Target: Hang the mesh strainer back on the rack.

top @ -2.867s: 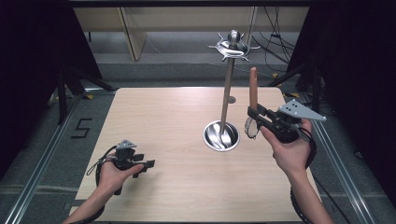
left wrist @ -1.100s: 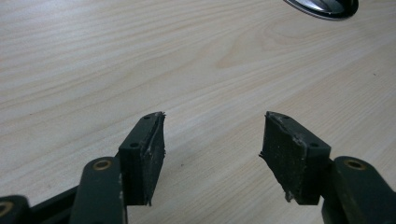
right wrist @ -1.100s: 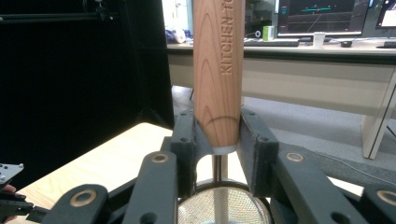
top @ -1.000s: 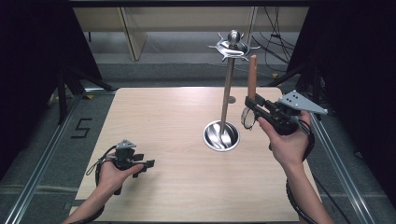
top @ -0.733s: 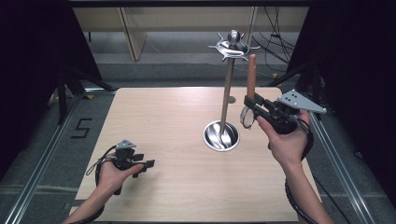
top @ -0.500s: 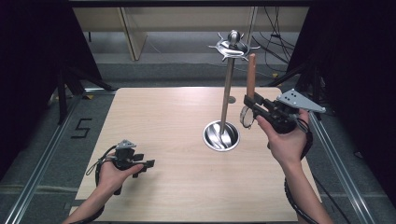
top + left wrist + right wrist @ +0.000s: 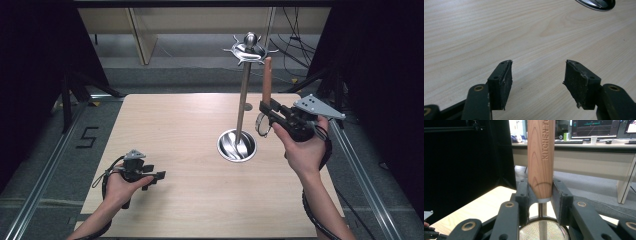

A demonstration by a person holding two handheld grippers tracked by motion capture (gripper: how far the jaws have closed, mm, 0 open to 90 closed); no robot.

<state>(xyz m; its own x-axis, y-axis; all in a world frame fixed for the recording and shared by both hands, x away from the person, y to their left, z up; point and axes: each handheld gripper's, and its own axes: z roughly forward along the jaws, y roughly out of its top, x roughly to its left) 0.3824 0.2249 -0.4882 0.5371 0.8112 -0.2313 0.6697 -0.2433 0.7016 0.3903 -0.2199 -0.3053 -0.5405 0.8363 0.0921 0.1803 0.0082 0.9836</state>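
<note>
- Centrally, table (image 7: 165,120) carries utensil stand (image 7: 243,95); hook crown at its top.
- Right gripper (image 7: 266,111) pinches strainer (image 7: 541,157) by wooden handle, upright, just right of stand, below crown; mesh hangs down.
- Left gripper (image 7: 537,80) spread, empty, far left of stand.

one metal hanging stand (image 7: 243,90) rises from a round base on the one wooden table (image 7: 175,130). one strainer with a wooden handle (image 7: 266,80) stands upright just right of that stand. two grippers: one (image 7: 265,111) right of the stand, one (image 7: 156,176) well to its left and nearer the person.
</note>
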